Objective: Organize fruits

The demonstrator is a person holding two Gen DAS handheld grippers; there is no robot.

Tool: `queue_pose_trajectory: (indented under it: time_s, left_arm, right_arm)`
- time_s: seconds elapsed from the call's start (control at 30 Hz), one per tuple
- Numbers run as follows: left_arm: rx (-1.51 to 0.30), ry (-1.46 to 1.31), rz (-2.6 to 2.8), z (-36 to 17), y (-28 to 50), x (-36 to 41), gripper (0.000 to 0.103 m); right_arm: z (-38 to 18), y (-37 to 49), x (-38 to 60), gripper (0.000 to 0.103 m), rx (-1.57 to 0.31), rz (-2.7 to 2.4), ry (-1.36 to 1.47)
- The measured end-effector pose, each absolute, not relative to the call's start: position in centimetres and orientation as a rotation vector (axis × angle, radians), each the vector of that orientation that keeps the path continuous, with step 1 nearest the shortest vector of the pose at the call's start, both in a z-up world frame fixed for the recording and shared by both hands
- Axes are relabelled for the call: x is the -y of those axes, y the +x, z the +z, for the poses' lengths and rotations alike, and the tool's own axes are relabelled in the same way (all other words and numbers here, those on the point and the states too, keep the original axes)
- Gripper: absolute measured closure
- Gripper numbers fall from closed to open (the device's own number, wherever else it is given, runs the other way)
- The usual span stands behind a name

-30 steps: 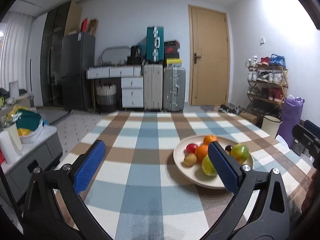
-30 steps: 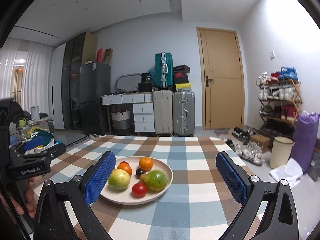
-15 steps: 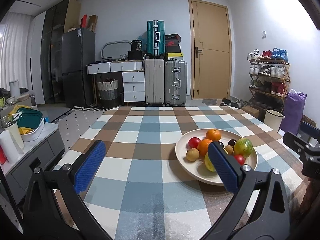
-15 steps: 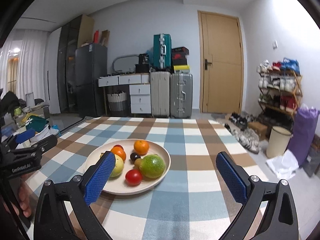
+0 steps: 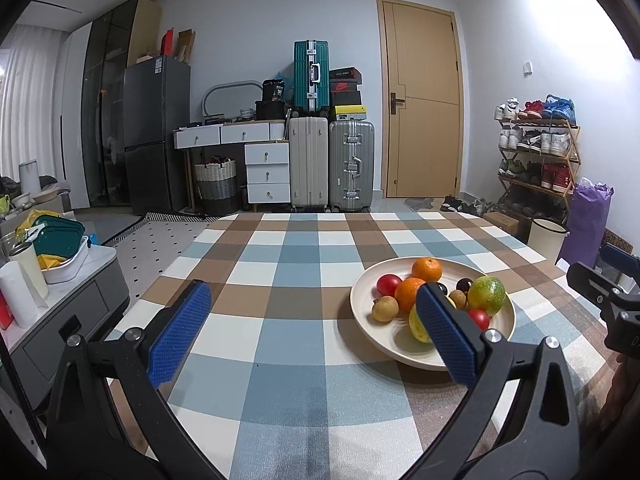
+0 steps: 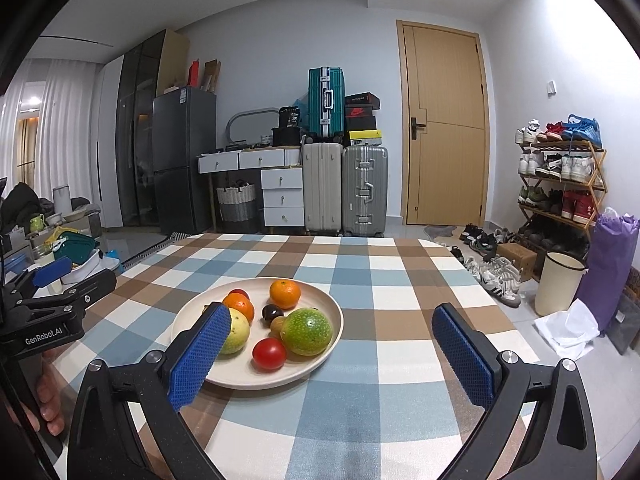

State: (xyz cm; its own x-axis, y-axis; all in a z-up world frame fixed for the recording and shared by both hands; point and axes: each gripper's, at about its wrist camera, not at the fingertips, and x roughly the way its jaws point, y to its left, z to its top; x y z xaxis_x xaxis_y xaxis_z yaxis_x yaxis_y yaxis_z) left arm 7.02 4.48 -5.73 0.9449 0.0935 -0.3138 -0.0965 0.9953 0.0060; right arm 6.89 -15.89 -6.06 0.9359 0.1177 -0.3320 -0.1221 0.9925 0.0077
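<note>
Where black casing meets view edge, left hand-held gripper (image 6: 48, 280), lettering "GenRobot.AI"

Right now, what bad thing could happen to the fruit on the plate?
The fruits lie packed close on the shallow plate; grabbing the green fruit could nudge the red tomato over the low rim. Both open grippers, left gripper and right gripper, hover near and might bump each other.
</note>
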Motion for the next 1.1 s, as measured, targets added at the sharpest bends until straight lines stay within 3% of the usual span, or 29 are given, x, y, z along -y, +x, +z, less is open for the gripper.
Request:
queue_pose_trajectory:
  time_s: [1.1]
  left_arm:
    - [-0.319,-0.010,0.096,-5.72,7.00,-4.49,0.001]
  right_arm:
    - [-6.13,6.90,15.94,0.000,-0.338,0.123,-0.014]
